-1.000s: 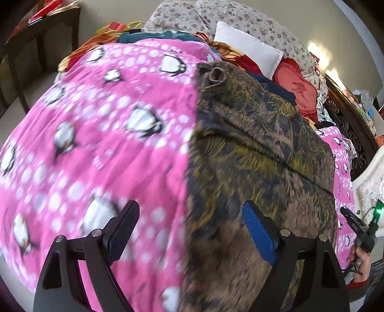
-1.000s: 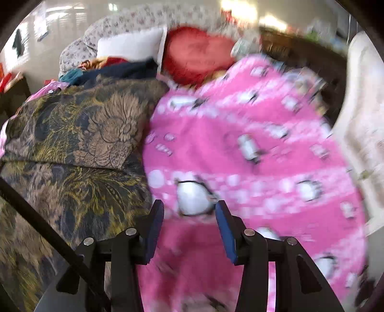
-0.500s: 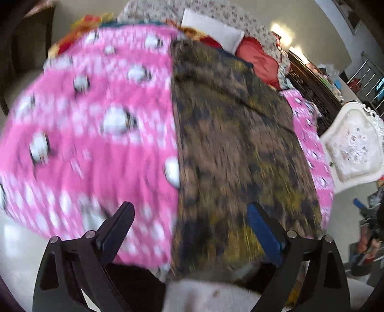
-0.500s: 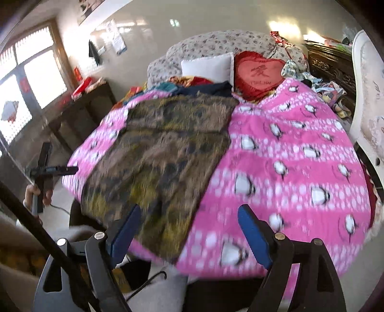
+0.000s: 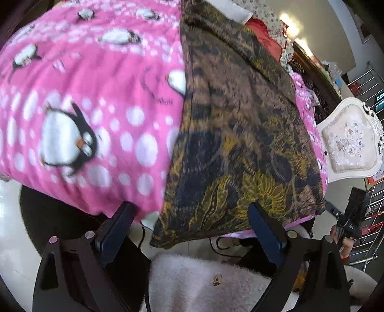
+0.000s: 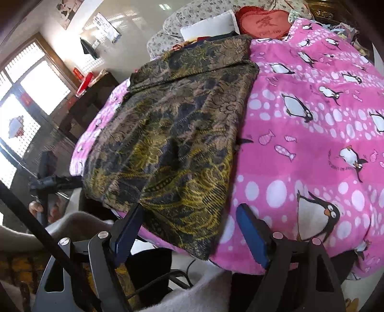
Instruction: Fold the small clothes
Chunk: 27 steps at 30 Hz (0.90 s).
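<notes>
A dark brown and gold patterned garment (image 5: 240, 115) lies flat on the pink penguin blanket (image 5: 84, 100), its near hem hanging over the bed's front edge. It also shows in the right wrist view (image 6: 182, 134). My left gripper (image 5: 192, 230) is open and empty, just below the hem's left corner. My right gripper (image 6: 189, 230) is open and empty, just below the hem's right corner. The right gripper also shows at the far right of the left wrist view (image 5: 352, 218).
The pink blanket (image 6: 312, 120) covers the bed. Pillows and a red heart cushion (image 6: 261, 21) lie at the far end. A white upholstered chair (image 5: 350, 141) stands on the right. A dark cabinet (image 6: 91, 100) stands on the left. White fluffy fabric (image 5: 204, 283) lies below the grippers.
Both grippers have pulled back from over the bed and dropped to the front edge, now sitting below the garment's hanging hem. Both stay open.
</notes>
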Each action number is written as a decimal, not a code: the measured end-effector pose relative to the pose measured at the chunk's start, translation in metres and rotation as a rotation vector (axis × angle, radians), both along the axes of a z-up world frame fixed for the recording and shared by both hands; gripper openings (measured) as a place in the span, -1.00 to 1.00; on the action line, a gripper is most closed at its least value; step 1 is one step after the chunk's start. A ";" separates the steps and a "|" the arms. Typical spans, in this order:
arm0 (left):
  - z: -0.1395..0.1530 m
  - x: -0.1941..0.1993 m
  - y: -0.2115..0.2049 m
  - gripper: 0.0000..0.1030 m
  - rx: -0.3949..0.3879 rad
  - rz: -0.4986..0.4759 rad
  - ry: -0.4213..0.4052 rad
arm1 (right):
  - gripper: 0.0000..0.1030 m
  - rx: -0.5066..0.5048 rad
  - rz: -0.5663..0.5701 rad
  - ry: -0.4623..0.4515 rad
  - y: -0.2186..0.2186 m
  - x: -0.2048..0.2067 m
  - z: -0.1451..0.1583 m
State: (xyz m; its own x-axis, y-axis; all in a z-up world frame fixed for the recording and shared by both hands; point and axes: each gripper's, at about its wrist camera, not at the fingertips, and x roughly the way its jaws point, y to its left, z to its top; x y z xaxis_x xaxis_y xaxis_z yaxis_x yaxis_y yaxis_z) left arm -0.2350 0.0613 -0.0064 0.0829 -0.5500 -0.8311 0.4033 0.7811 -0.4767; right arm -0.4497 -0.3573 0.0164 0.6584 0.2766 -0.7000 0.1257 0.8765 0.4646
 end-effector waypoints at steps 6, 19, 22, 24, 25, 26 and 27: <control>-0.021 -0.014 -0.015 0.85 -0.049 -0.055 0.046 | 0.34 0.050 0.042 -0.010 0.000 0.004 -0.001; 0.041 -0.027 -0.012 -0.81 -0.079 -0.178 -0.053 | -0.88 0.225 0.105 -0.287 -0.024 0.010 0.048; 0.070 -0.022 -0.013 -0.81 -0.113 -0.194 -0.132 | -0.89 0.180 0.102 -0.300 -0.028 0.023 0.059; 0.077 -0.015 -0.016 -0.82 -0.132 -0.197 -0.122 | -0.89 0.174 0.103 -0.306 -0.030 0.029 0.063; 0.080 -0.012 -0.019 -0.82 -0.141 -0.198 -0.124 | -0.89 0.169 0.102 -0.312 -0.031 0.032 0.066; 0.087 -0.005 -0.021 -0.82 -0.150 -0.196 -0.135 | -0.89 0.154 0.100 -0.318 -0.033 0.035 0.070; 0.093 -0.001 -0.020 -0.82 -0.158 -0.194 -0.144 | -0.89 0.137 0.098 -0.329 -0.034 0.039 0.075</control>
